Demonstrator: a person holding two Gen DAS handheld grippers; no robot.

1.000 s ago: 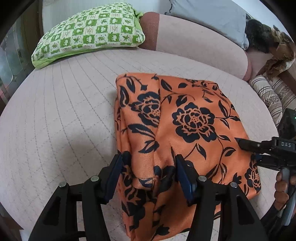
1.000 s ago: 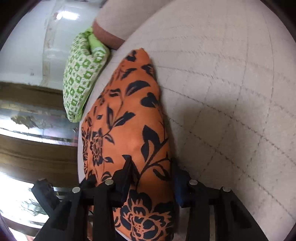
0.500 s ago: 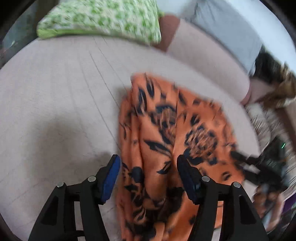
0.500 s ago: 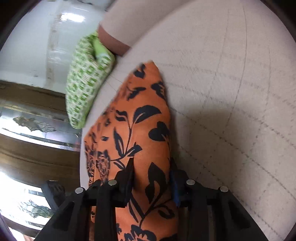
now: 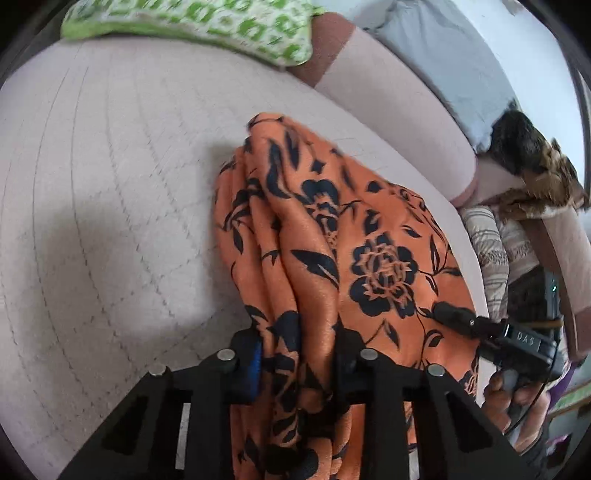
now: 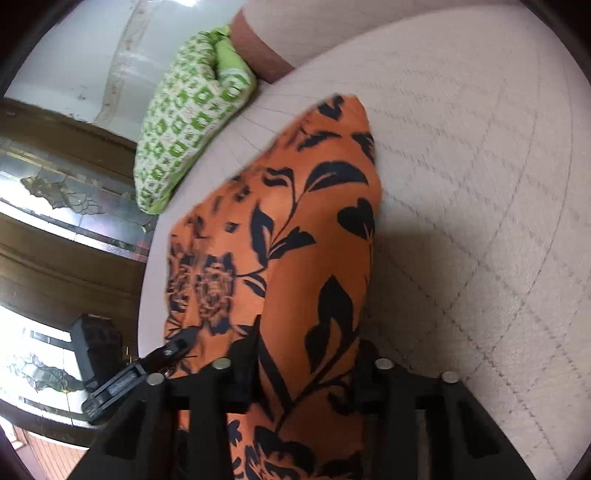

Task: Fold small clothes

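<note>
An orange garment with a black flower print (image 5: 332, 236) hangs bunched above the pale quilted bed (image 5: 110, 206); its far end still rests on the bed. My left gripper (image 5: 297, 354) is shut on its near edge, the cloth gathered in folds between the pads. My right gripper (image 6: 306, 365) is shut on another part of the same garment (image 6: 295, 236). The right gripper also shows at the right of the left wrist view (image 5: 491, 332), and the left gripper at the lower left of the right wrist view (image 6: 147, 369).
A green-and-white patterned pillow (image 5: 192, 26) lies at the head of the bed, also in the right wrist view (image 6: 184, 122). A pink bolster (image 5: 399, 107), a grey pillow (image 5: 443, 48) and piled fabrics (image 5: 535, 173) line the far right. Wooden glazed panelling (image 6: 55, 206) stands past the bed's edge.
Both grippers have closed on the garment and lifted its near edge off the bed. The cloth, which lay folded flat, now hangs gathered in vertical folds.
</note>
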